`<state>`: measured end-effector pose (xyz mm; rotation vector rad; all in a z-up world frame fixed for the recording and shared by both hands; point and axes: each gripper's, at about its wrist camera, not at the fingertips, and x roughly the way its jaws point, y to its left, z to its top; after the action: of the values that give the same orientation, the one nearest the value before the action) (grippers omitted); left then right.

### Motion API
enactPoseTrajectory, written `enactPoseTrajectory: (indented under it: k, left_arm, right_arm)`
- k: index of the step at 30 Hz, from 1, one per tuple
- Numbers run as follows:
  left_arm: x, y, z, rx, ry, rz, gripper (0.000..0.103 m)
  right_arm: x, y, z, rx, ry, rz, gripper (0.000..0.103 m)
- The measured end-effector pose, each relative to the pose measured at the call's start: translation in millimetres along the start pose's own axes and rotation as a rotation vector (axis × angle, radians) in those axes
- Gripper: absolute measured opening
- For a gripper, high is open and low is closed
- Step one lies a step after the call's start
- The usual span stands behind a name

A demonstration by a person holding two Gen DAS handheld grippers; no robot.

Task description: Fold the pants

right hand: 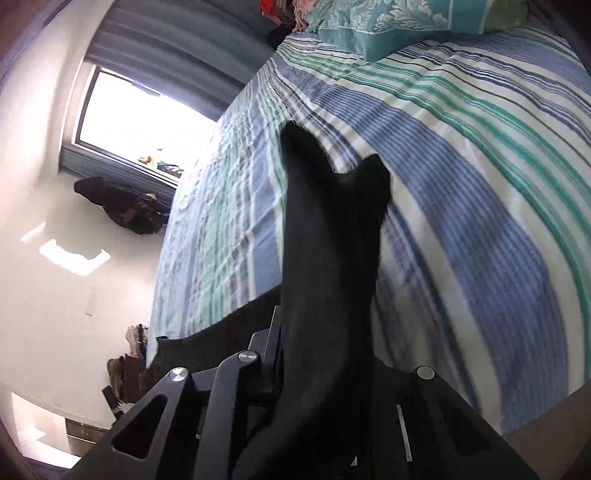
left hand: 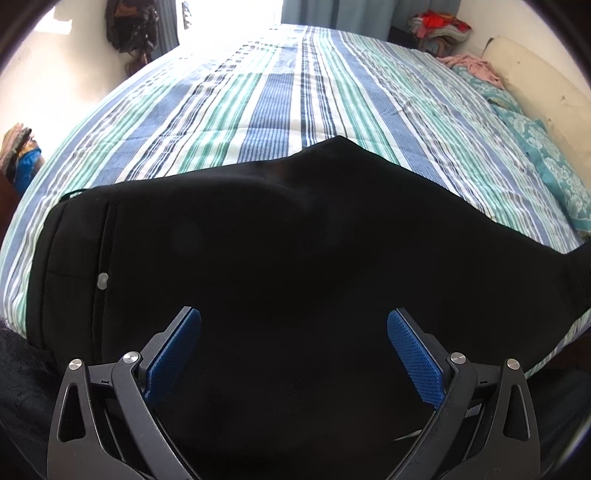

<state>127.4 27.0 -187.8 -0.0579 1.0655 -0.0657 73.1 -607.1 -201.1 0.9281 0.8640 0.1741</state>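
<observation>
Black pants (left hand: 258, 251) lie spread across the near part of a striped bed (left hand: 280, 96), waistband and a small grey button (left hand: 102, 280) at the left. My left gripper (left hand: 293, 332) hovers just above the pants, its blue pads (left hand: 413, 354) wide apart and empty. In the right wrist view my right gripper (right hand: 325, 332) is shut on a bunched part of the black pants (right hand: 328, 229). The cloth stands up between the fingers and hides the fingertips. The view is tilted and blurred.
Teal patterned pillows (left hand: 543, 147) lie along the bed's right side, with pink cloth (left hand: 472, 64) beyond them. A clothes pile (left hand: 439, 22) sits at the far right corner. A bright window (right hand: 140, 122) and a dark bag (right hand: 122, 206) are on the wall.
</observation>
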Motion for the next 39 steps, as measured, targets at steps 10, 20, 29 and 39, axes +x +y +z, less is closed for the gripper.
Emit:
enactPoseTrajectory:
  k: [10,20,29,39]
  left_arm:
    - [-9,51,-12,-0.123,-0.043,-0.077,0.101]
    - [-20,71,-15,-0.166,-0.071,-0.14,0.101]
    - [-36,73,-14,-0.187,-0.098,-0.21,0.1]
    - [-30,-59,8,0.161,-0.043,-0.199,0.079]
  right_arm:
    - [91,143,-100,-0.002,0.081,0.343,0.016]
    - [248,280,-230,-0.226,0.167,0.149,0.019]
    - [240,361,-356,-1.018,0.084,-0.137,0.083]
    - [126,266,-272,-0.582,-0.248,-0.286,0.091]
